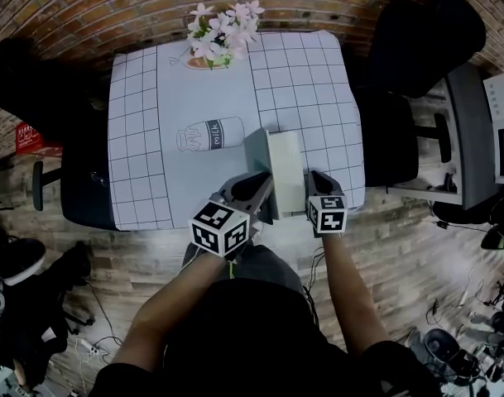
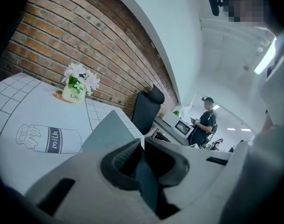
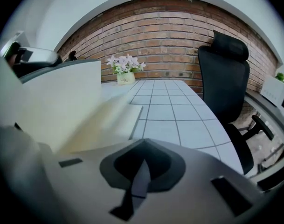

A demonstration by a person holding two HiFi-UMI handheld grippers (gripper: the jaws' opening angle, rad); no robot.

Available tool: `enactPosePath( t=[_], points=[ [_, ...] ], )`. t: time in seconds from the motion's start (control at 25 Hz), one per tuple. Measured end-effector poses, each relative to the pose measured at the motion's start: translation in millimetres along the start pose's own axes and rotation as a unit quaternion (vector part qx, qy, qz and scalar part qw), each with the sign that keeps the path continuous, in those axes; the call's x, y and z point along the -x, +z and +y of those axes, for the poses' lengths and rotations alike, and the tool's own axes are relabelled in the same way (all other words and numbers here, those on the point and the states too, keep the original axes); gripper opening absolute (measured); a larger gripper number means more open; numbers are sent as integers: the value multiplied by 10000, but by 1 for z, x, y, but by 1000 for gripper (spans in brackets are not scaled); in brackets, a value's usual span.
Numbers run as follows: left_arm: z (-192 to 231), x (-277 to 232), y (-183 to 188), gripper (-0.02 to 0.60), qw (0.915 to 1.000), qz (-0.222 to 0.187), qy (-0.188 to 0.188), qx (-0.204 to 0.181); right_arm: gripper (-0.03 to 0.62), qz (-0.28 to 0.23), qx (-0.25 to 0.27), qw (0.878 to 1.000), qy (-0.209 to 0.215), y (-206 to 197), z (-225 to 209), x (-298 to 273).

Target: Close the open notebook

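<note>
The notebook (image 1: 286,168) lies near the table's front edge with its white pages showing. Its grey cover (image 1: 256,157) stands raised on the left side. My left gripper (image 1: 266,187) is shut on the near edge of that cover. In the left gripper view the cover (image 2: 107,132) rises straight ahead of the closed jaws (image 2: 142,148). My right gripper (image 1: 316,176) sits just right of the notebook, jaws together. In the right gripper view the pages (image 3: 100,115) spread to the left of it (image 3: 142,146). Whether it touches the notebook I cannot tell.
A vase of flowers (image 1: 218,40) stands at the far edge of the checked tablecloth (image 1: 136,139), and a printed milk bottle (image 1: 208,133) lies left of the notebook. A black chair (image 1: 409,56) stands at the right. A person (image 2: 204,120) stands far off.
</note>
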State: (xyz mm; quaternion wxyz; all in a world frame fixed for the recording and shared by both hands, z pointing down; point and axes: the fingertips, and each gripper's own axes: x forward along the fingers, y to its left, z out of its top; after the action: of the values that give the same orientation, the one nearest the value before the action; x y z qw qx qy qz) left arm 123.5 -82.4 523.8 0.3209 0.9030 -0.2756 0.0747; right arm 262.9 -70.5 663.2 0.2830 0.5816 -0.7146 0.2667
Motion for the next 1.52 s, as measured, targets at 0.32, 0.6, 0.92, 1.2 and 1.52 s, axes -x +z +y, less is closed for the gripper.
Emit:
enactPosePath(
  t=[0.32,0.6,0.92,1.2,1.52],
  points=[
    [-16,-46,-14,32,9987,360,-319,-178,14,-36,-149,9997,-183,-5,-16,16],
    [-20,-80,-36,32,9959,737,-503,-169,14,-134,-274,9992,-249,-8,-18,31],
    [-6,-101,-74,150,9902,1307,-484,2,14,-225,-349,9987,-296,-12,-23,46],
    [0,-92,-70,143,9914,1250,-374,-102,14,-328,-303,9987,-229,-3,-14,45],
    [20,-67,-45,58,9946,976,-185,-292,14,-788,-381,9962,-44,37,11,49]
  ],
)
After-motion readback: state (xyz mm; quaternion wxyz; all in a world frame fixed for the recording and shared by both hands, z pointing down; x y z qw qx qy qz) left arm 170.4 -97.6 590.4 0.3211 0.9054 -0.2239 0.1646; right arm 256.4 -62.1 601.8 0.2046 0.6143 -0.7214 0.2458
